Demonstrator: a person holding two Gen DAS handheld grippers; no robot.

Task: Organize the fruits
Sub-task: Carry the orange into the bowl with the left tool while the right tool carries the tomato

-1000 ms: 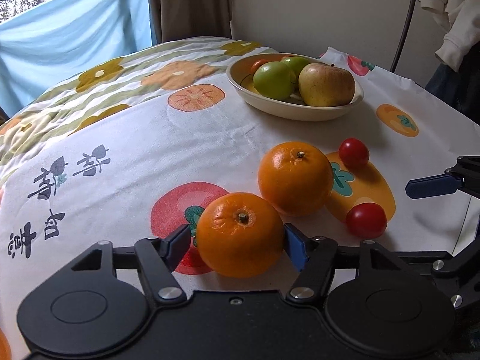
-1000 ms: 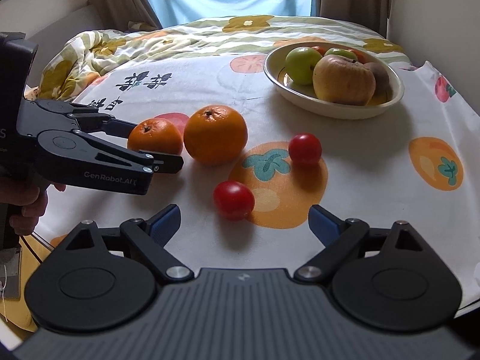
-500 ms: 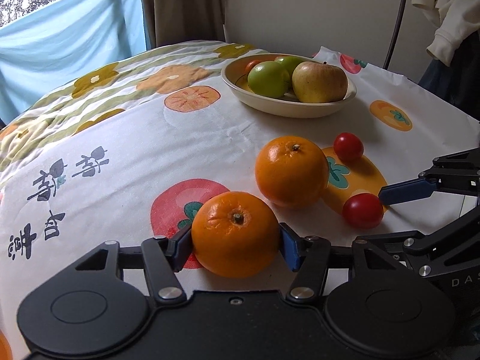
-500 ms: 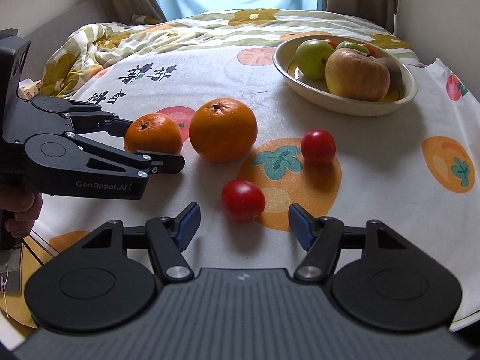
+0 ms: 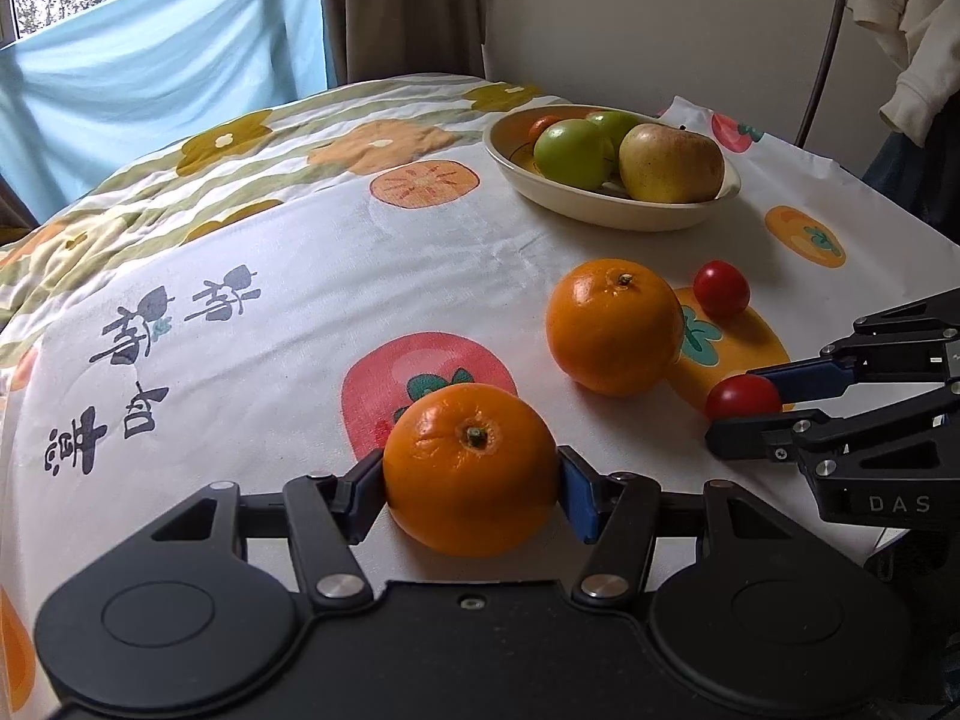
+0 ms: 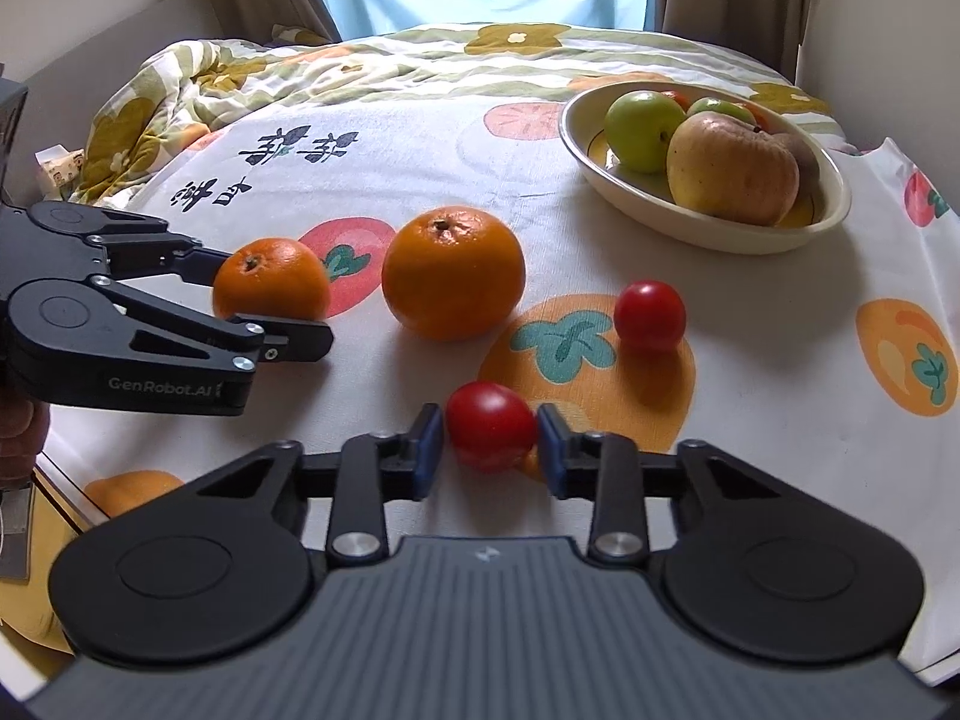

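My left gripper point(image 5: 471, 483) is shut on a small orange point(image 5: 470, 468) at the table's near edge; it also shows in the right wrist view point(image 6: 271, 286). My right gripper point(image 6: 491, 441) is shut on a red cherry tomato point(image 6: 491, 425), which also shows in the left wrist view point(image 5: 743, 396). A larger orange point(image 6: 453, 273) and a second cherry tomato point(image 6: 649, 315) lie loose on the cloth between the grippers and the bowl. A cream bowl point(image 6: 606, 180) at the back right holds green apples point(image 6: 643, 129) and a yellow-red apple point(image 6: 732, 171).
The table is covered by a white cloth with printed fruit point(image 6: 420, 138). A rumpled quilt point(image 6: 180, 84) lies at the back left. A curtain and wall stand behind the table. A chair with clothing point(image 5: 900, 30) stands beyond the right edge.
My right gripper moved forward and closed on the near cherry tomato. My left gripper tightened on the small orange and drew back slightly with it.
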